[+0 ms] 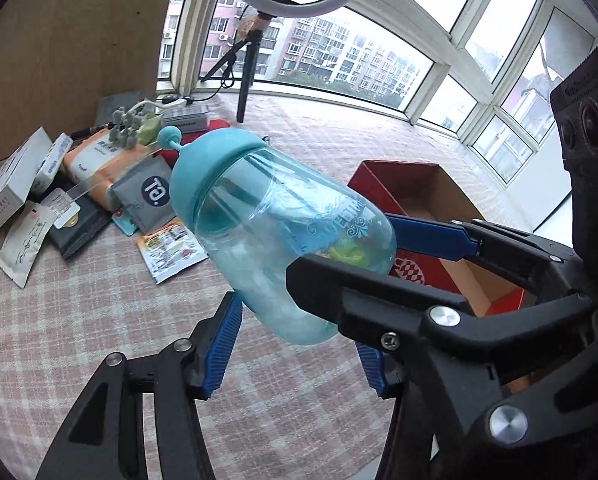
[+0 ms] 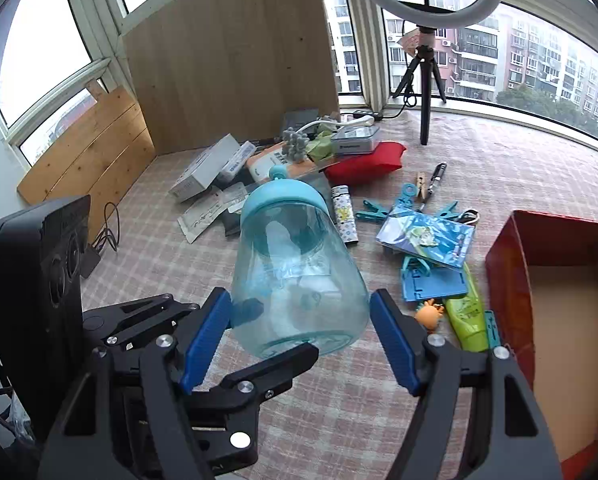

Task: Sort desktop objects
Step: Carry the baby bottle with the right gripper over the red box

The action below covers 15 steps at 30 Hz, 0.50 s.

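Both grippers' jaws clamp the base of the blue bottle (image 2: 295, 276), left gripper (image 1: 299, 344) and right gripper (image 2: 299, 344) crossed, cap tilted away.

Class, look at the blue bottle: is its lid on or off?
On. The teal cap covers the neck of the blue bottle completely, in both wrist views.

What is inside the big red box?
The red box looks empty: only its bare brown cardboard floor shows. The near corner is cut off by the picture edge, so something small there could stay unseen.
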Each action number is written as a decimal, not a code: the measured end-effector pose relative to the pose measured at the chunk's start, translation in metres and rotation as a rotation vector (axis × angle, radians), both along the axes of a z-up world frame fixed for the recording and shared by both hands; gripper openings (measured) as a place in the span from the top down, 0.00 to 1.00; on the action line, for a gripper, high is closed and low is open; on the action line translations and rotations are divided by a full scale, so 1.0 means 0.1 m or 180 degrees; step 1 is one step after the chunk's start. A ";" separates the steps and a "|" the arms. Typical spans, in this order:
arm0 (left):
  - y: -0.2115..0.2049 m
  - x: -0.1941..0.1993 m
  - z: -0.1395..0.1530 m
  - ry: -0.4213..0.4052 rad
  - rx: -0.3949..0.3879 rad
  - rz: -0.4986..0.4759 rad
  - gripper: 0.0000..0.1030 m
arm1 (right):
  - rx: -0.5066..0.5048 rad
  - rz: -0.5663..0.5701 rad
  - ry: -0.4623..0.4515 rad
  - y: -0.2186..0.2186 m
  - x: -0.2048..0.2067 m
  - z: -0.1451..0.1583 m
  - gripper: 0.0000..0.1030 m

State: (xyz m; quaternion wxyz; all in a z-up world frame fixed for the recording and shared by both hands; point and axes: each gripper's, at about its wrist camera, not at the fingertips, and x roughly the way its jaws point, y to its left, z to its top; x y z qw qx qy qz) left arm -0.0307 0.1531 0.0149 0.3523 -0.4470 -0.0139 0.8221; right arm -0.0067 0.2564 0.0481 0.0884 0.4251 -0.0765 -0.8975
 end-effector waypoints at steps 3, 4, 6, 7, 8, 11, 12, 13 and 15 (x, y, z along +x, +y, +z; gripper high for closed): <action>0.38 0.10 0.12 0.0082 0.0024 -0.0228 0.49 | 0.0013 -0.0228 0.0071 0.37 0.18 0.11 0.31; 0.51 0.13 0.15 0.0099 0.0037 -0.0305 0.49 | 0.0037 -0.0309 0.0096 0.49 0.25 0.14 0.31; 0.78 0.20 0.20 0.0118 0.0063 -0.0457 0.49 | 0.0088 -0.0468 0.0140 0.72 0.38 0.20 0.31; 0.92 0.23 0.22 0.0130 0.0069 -0.0528 0.49 | 0.0114 -0.0551 0.0155 0.84 0.44 0.23 0.31; 1.05 0.27 0.24 0.0139 0.0077 -0.0600 0.49 | 0.0133 -0.0631 0.0164 0.97 0.51 0.25 0.31; 1.46 0.37 0.24 0.0101 0.0105 -0.0816 0.49 | 0.0163 -0.0880 0.0147 1.34 0.69 0.26 0.31; 1.58 0.41 0.22 0.0073 0.0112 -0.0878 0.49 | 0.0170 -0.0962 0.0135 1.46 0.75 0.25 0.32; 1.69 0.46 0.20 0.0046 0.0112 -0.0935 0.49 | 0.0179 -0.1040 0.0114 1.57 0.80 0.23 0.32; 1.90 0.54 0.14 -0.0001 0.0091 -0.1035 0.49 | 0.0177 -0.1167 0.0055 1.75 0.90 0.17 0.33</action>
